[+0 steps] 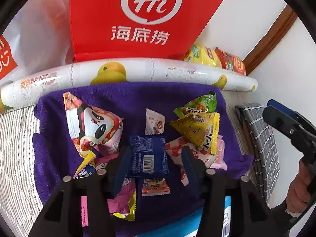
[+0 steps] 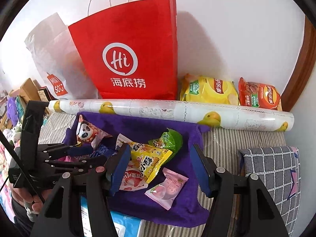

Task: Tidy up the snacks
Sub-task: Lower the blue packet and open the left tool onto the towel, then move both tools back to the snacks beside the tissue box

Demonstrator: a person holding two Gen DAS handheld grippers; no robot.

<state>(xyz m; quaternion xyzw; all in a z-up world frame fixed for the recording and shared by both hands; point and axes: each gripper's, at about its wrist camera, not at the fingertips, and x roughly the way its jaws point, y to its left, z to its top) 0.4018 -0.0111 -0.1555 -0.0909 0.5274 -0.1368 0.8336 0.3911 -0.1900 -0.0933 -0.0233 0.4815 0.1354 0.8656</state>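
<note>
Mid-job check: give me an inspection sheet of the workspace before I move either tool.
Surface: purple towel spread on striped bedding.
Job's things: snack packets scattered on the towel, among them a dark blue packet, a panda packet, a yellow packet and a green packet.
Clutter: duck-print roll, red paper bag, white bag, two chip bags, checked cushion.
Grippers: left tool open, straddling the dark blue packet; right tool open, empty.
Cables: thin dark line beside the left tool; cannot tell what it is.
Surroundings: white wall, brown wooden trim.
</note>
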